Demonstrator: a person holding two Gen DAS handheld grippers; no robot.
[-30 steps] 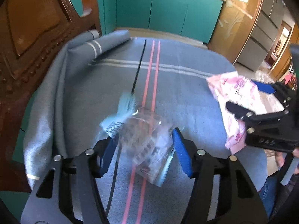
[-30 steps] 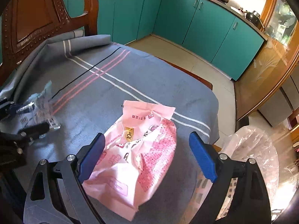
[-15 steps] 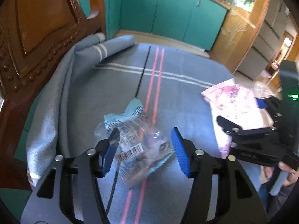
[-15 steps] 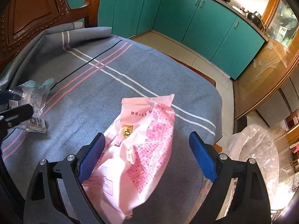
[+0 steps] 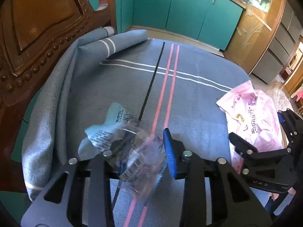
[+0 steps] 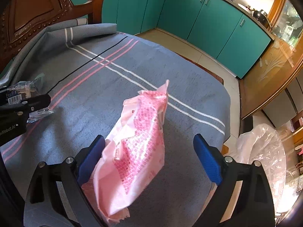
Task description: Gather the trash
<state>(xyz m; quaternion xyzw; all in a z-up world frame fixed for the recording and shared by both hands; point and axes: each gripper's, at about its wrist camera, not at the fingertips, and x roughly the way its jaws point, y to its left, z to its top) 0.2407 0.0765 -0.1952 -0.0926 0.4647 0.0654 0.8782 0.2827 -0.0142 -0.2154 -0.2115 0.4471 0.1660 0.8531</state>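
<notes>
A clear and light-blue plastic wrapper (image 5: 130, 151) with a barcode sits between the blue pads of my left gripper (image 5: 145, 151), which has closed on it; it also shows in the right wrist view (image 6: 22, 92). A pink printed bag (image 6: 140, 138) lies crumpled on the grey-blue striped tablecloth (image 6: 113, 87), tilted up between the wide-open jaws of my right gripper (image 6: 151, 157), touching the left pad (image 6: 90, 157). In the left wrist view the pink bag (image 5: 251, 113) is at the right, with the right gripper's black frame over it.
A carved wooden chair back (image 5: 37, 28) stands at the left, with the cloth bunched against it. A clear plastic bag (image 6: 263, 155) hangs off the table's right edge. Teal cabinets (image 6: 189, 13) line the far wall.
My left gripper's jaws have narrowed onto the clear wrapper. The pink bag has been pushed up and tilted, now leaning against my right gripper's left pad.
</notes>
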